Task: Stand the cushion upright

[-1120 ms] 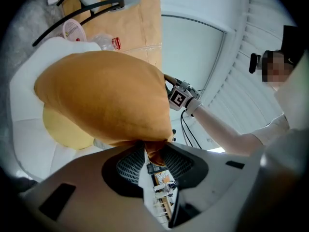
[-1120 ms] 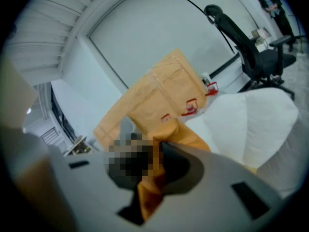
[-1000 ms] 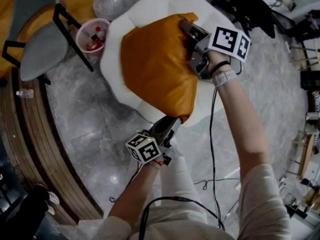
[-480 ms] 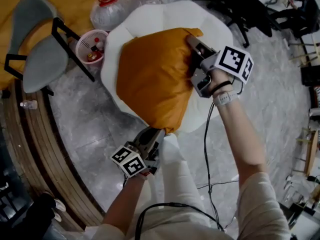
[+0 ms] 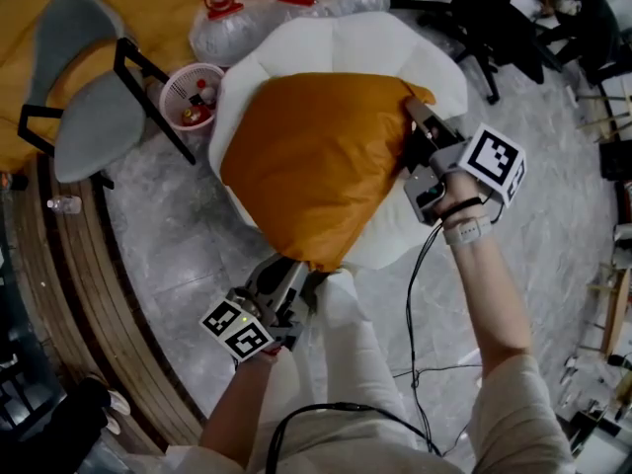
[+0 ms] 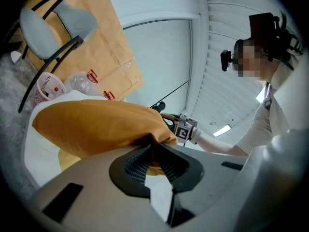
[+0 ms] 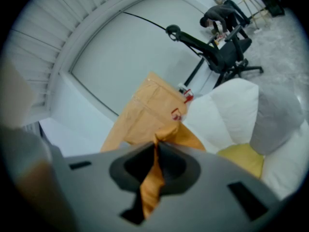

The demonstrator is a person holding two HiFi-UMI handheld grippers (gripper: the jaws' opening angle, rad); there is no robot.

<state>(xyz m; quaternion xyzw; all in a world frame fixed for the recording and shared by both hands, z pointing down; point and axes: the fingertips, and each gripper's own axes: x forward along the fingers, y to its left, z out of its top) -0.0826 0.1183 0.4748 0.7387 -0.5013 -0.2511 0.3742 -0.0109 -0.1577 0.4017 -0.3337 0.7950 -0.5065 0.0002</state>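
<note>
My left gripper [image 6: 153, 152]: jaws had just been closing, pinched on the near corner of the orange cushion [image 5: 316, 156], fabric bunched between them. My right gripper [image 7: 155, 164]: jaws had also just been closing, nearly together on a thin fold at the cushion's far right corner. Cushion was slung between the two grips, tilted, spread over the white padded seat [image 5: 336, 42], with the near corner hanging past the seat's front edge. Cushion wasn't upright yet. Behind the seat were three clear water jugs [image 5: 222, 23] with red caps. To the left of it were a pink basket [image 5: 193, 92] and a grey chair [image 5: 94, 117] on a grey stone floor [image 5: 188, 245]. A black office chair [image 7: 222, 52] stood off to the right.
</note>
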